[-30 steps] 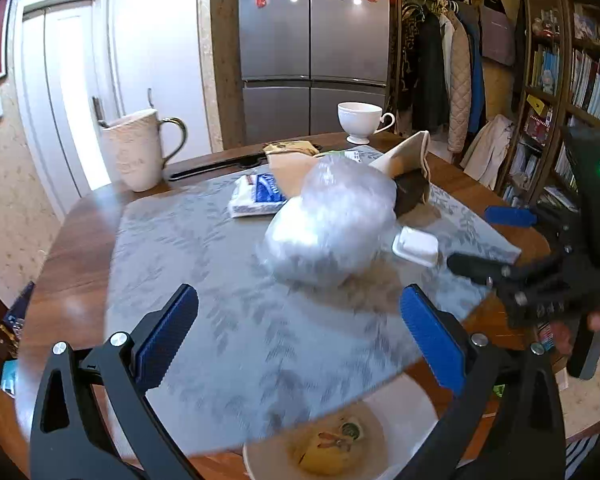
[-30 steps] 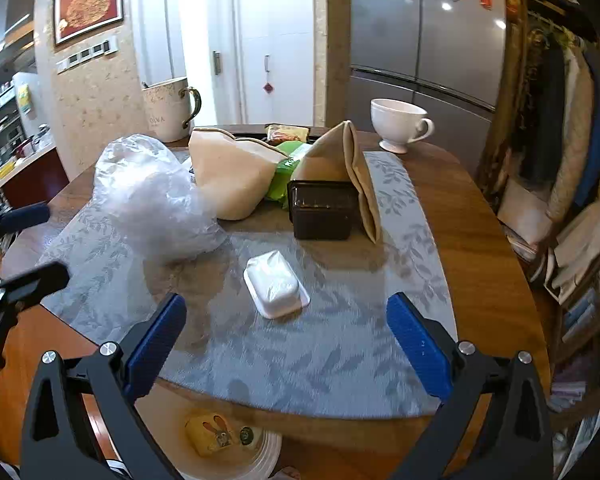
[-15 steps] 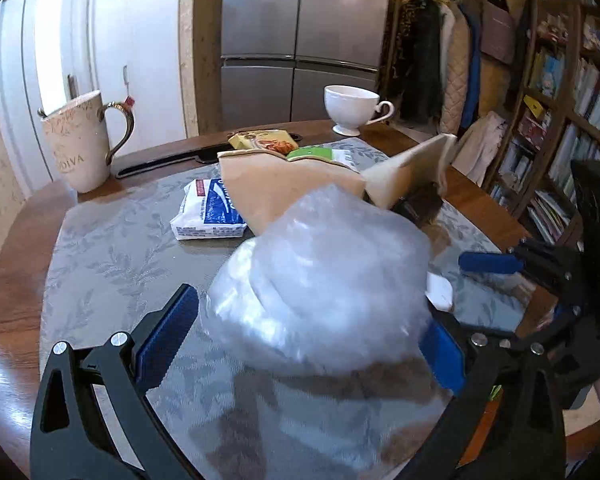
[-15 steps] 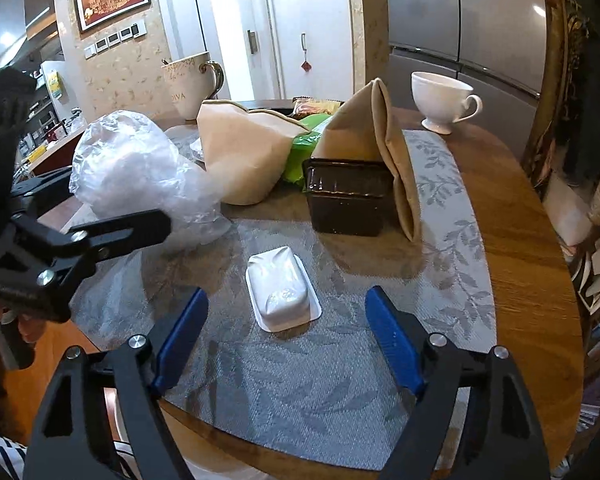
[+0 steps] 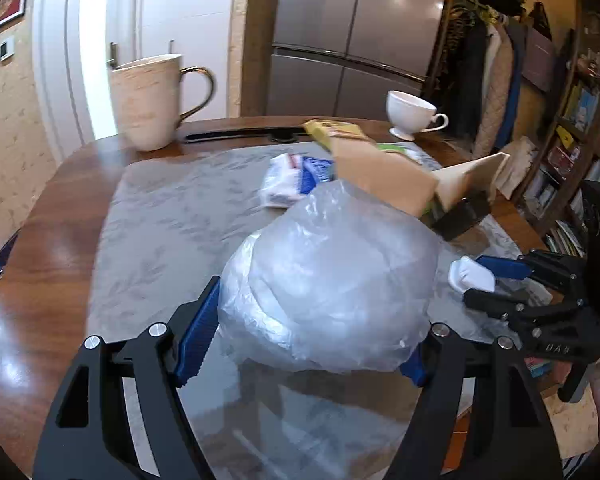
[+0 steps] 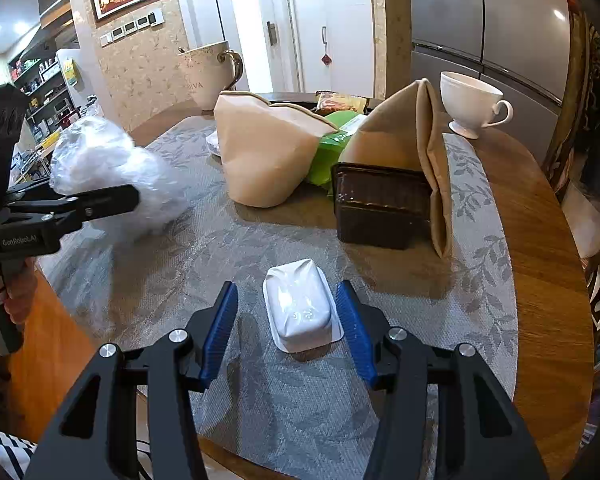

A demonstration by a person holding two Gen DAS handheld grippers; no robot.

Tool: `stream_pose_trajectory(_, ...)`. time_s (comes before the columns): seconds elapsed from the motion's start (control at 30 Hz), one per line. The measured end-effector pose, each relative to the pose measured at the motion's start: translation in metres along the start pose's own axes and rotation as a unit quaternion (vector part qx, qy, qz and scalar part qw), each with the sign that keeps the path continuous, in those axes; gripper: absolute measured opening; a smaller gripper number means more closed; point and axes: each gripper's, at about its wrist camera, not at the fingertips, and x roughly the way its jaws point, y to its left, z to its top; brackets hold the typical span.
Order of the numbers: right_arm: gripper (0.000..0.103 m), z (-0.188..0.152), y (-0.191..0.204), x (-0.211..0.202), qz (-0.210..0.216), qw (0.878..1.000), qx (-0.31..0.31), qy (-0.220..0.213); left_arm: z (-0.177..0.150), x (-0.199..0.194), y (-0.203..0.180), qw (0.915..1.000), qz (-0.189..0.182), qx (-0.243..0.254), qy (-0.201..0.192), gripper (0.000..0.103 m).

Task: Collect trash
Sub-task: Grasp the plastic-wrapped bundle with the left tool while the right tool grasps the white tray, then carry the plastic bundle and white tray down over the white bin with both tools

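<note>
My left gripper (image 5: 312, 344) jaws just closing, pads pressing crumpled plastic bag (image 5: 332, 280) on placemat (image 5: 160, 232), squeezing bulk for lift. My right gripper (image 6: 288, 320) jaws narrowing around white tub (image 6: 298, 306); right pad touches rim, left pad apart, not gripped yet.

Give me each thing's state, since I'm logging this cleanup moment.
Left tool: jaws just closing, pads pressing the clear plastic bag.
Clear plastic bag: crumpled, gripped, on the placemat.
Right tool: jaws just closing, left pad still clear of the tray.
White plastic tray: upside down on the placemat, between the pads.
Tall mug: upright.
White teacup: upright.
</note>
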Motion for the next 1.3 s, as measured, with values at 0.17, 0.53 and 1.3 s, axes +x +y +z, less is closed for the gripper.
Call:
stream_pose_trajectory(0.17, 0.047, 0.0, 0.001, 0.0, -0.006, 1.0, -0.006, -0.001, -0.004, -0.004, 0.006, 0.9999, 0.01, 0.002, -0.004, 0.085)
stream_pose_trajectory(0.53, 0.029, 0.001, 0.005, -0.001, 0.006, 1.0, 0.002, -0.001, -0.008, -0.006, 0.008, 0.9998, 0.016, 0.007, -0.012, 0.072)
stream_pose_trajectory(1.3, 0.029, -0.004, 0.019, -0.011, 0.019, 0.999, 0.045, -0.005, -0.023, -0.036, 0.008, 0.999, 0.029, 0.006, -0.033, 0.062)
